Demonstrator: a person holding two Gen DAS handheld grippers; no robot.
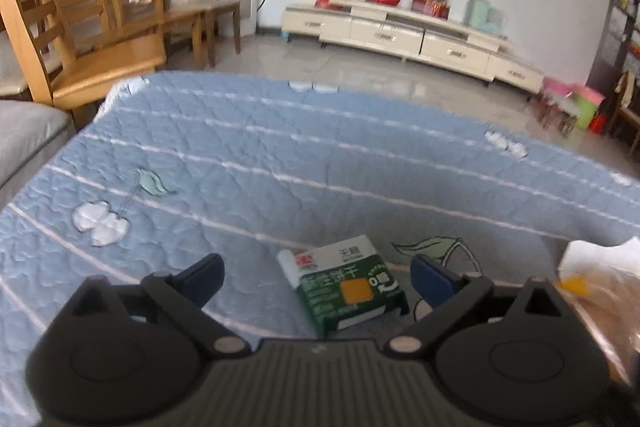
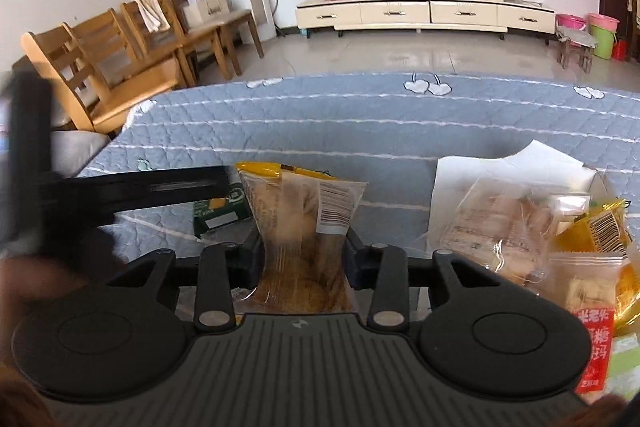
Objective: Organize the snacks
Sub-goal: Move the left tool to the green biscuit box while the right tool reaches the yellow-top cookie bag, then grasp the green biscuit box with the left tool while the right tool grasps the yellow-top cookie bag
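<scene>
The left wrist view is blurred by motion, so the print on the green biscuit box [image 1: 347, 281] reads only as white characters around an orange square. At the right edge of that view a clear snack wrapper [image 1: 600, 287] is cut off by the frame and too smeared to identify. In the right wrist view a dark, out-of-focus bar [image 2: 132, 189], which looks like part of the other gripper rig, crosses the left middle of the frame and hides much of the green box [image 2: 222, 213] behind it. Bottom right, a red-labelled packet [image 2: 596, 343] runs off the frame.

The clear pastry bag [image 2: 302, 227] shows brown baked pieces through its film, has a yellow top seam and a white barcode label on its upper right. It stands upright in the lower centre of the right wrist view, pinched at its waist. To its right a pile of similar clear and yellow packets [image 2: 516, 227] lies on white paper [image 2: 520, 163] on the blue quilted cover [image 2: 360, 119] over the counter.

The right gripper [image 2: 305, 255] has its fingers drawn in narrow, pressing both sides of the pastry bag so the film creases inward. The left gripper [image 1: 318, 273] has its blue-tipped fingers [image 1: 430, 277] spread wide, empty, with the green box lying flat on the cover between them in the lower centre, touching neither finger as far as the blur allows.
</scene>
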